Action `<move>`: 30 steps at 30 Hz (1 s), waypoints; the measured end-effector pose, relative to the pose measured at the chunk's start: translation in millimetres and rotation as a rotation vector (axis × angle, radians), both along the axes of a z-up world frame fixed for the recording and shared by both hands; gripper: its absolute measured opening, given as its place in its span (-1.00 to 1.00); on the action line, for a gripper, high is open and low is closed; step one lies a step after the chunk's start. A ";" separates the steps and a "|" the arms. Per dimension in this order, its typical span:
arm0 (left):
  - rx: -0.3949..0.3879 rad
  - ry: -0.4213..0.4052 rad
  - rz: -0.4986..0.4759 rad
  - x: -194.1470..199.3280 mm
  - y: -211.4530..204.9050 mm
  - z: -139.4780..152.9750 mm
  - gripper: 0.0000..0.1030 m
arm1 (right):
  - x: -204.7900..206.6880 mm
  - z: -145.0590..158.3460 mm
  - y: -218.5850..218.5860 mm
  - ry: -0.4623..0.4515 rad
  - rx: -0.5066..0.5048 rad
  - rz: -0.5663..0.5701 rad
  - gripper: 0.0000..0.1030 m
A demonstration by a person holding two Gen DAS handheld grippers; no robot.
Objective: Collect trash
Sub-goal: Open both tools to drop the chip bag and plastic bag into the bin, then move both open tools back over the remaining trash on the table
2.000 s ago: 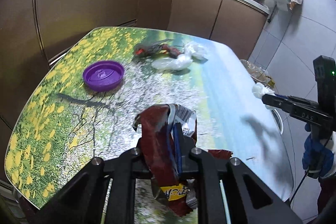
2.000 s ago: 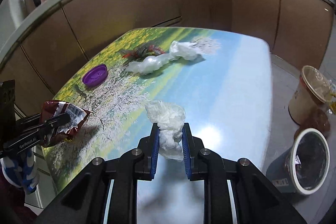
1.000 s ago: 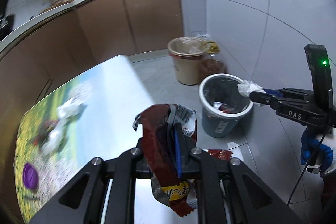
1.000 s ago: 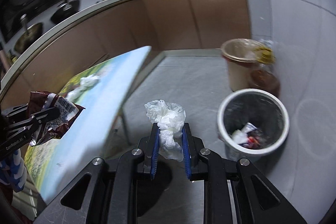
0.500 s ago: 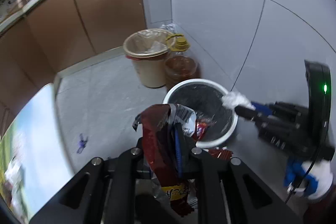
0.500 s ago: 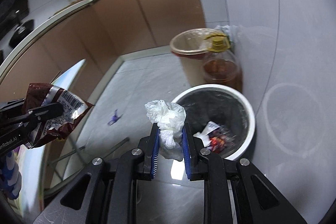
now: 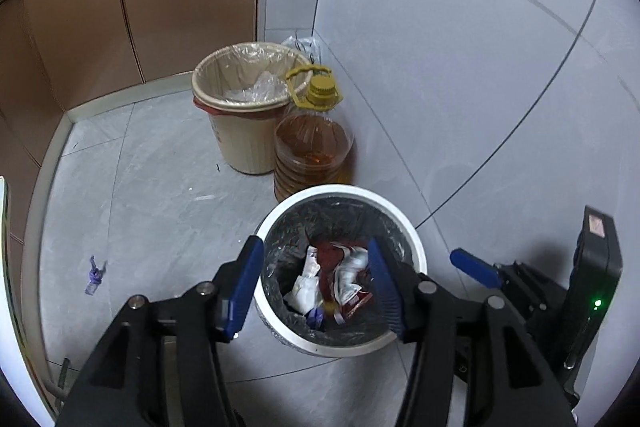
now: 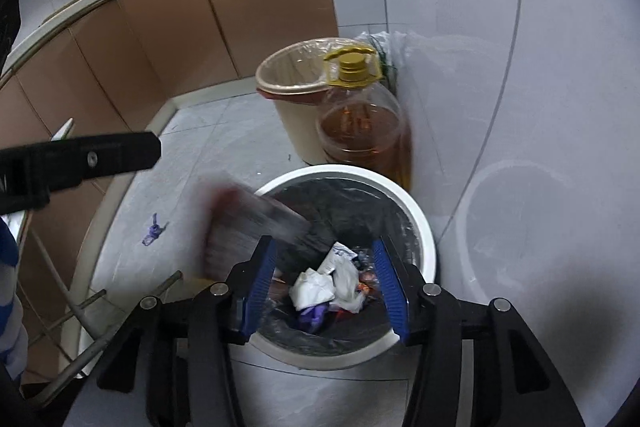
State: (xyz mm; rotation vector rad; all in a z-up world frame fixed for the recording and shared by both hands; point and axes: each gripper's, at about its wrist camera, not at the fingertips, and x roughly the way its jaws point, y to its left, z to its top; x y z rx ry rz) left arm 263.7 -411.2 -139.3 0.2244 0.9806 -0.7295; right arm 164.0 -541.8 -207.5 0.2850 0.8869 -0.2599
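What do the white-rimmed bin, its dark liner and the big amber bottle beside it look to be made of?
White-rimmed round bin: likely moulded plastic, with a smooth, slightly glossy rim. Dark bin liner: thin plastic film, crinkled and glinting. Amber bottle with yellow cap: clear ribbed plastic, probably; the liquid shows through, and the cap and handle look like matte plastic.

1. The left gripper (image 7: 316,283) tilts steeply downward, its 2 blue-padded fingers (image 7: 242,287) spread apart; the jaws are opening and the pads press on nothing.
2. The right gripper (image 8: 326,287) also slants steeply down, its blue pads (image 8: 390,287) parted; its jaws are opening with nothing clamped between them.
3. In the left wrist view the right gripper sits just to the right of the left one, a green light lit on its black body.
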 end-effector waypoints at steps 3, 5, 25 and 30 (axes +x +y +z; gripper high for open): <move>-0.026 -0.039 0.018 -10.5 16.9 15.2 0.02 | -8.5 4.6 0.6 -0.010 -0.002 -0.008 0.02; -0.047 -0.066 0.042 -15.8 31.2 25.8 0.02 | -14.6 10.7 4.3 -0.018 0.000 -0.012 0.02; -0.050 -0.340 0.273 -142.8 248.7 127.1 0.02 | -101.6 159.8 157.9 -0.271 -0.050 0.238 0.15; -0.020 -0.381 0.337 -172.3 300.2 130.1 0.02 | -111.5 187.4 195.5 -0.317 -0.046 0.323 0.15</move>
